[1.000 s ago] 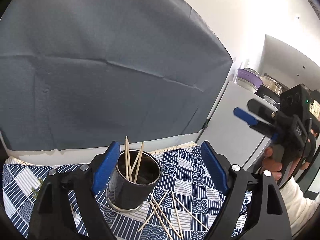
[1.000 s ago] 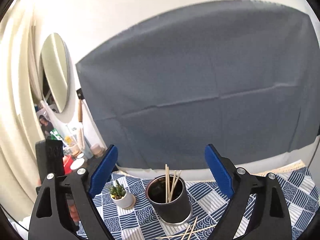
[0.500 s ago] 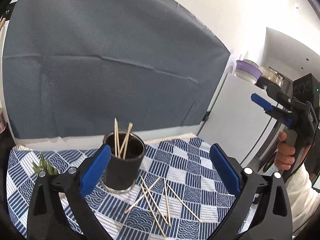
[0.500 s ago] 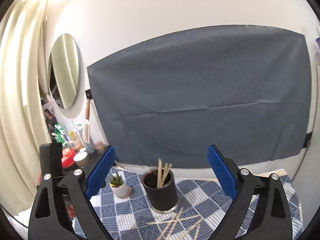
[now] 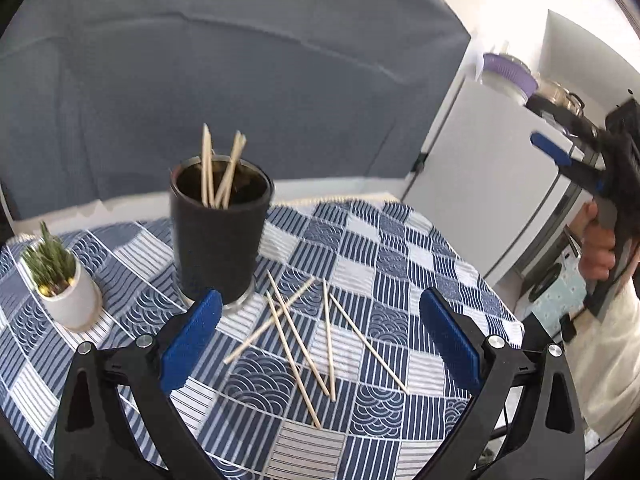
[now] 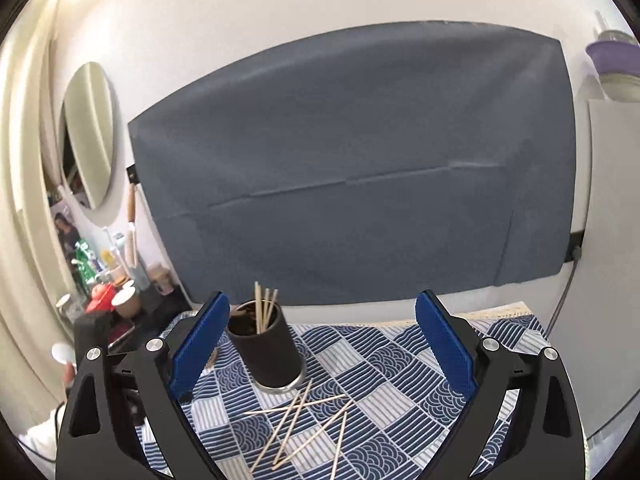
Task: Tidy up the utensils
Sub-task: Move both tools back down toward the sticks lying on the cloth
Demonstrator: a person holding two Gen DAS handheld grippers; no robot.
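loose wooden skewers (image 5: 304, 340) lie scattered and crossed on the blue patchwork tablecloth (image 5: 400, 264), just in front of the black cup (image 5: 218, 236), which already stands upright with a few skewers in it. from the left gripper (image 5: 320, 336) the pile sits directly ahead and below, between the fingers' line; most long axes run roughly fore-aft, one crosses diagonally. left looks the nearer; the right gripper (image 6: 320, 344) hangs higher, pile low in its view. both jaws stand wide apart, holding nothing, touching nothing. small potted plant (image 5: 60, 280) left of the cup.
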